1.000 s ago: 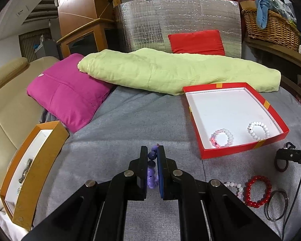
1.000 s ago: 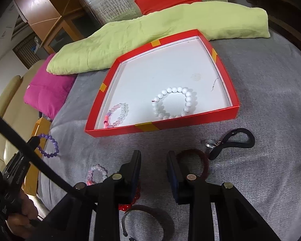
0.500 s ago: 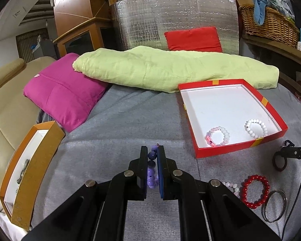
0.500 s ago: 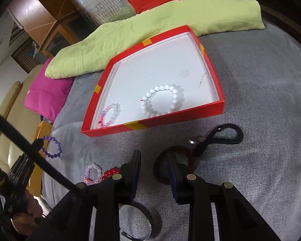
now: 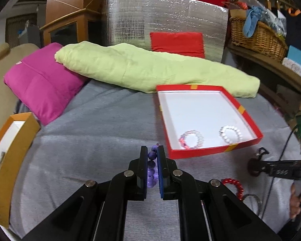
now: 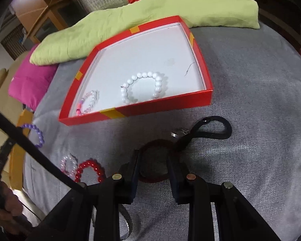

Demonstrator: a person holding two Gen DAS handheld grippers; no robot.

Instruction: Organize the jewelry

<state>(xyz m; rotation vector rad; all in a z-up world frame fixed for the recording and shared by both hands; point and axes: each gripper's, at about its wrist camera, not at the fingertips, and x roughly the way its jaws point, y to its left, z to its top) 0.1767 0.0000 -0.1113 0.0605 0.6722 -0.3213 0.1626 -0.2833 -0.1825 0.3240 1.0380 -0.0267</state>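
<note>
- Left wrist view: orange-walled cardboard box [image 5: 16, 156] at far left edge of the grey cloth surface [image 5: 102, 124]; magenta cushion [image 5: 40, 80] behind it.
- Left gripper [image 5: 152, 160] clamped on purple round-bead bracelet [image 5: 152, 154]; the loop hangs between the pads, clear of the cloth.
- Step in hand, by my reading: carrying the purple bracelet. Next move calls for a swing right over the near wall of the shallow red cardboard tray [image 5: 248, 118], then release.
- Tray already holds a pink-and-clear bead bracelet [image 5: 190, 139] and a white pearl bracelet [image 5: 230, 134], near its front wall.
- Right wrist view: right gripper [image 6: 153, 167], jaws part-open, straddles a dark maroon ring bracelet [image 6: 150, 178] lying flat; whether the pads press it, cannot tell.
- Black cord loop [image 6: 216, 128] just beyond.
</note>
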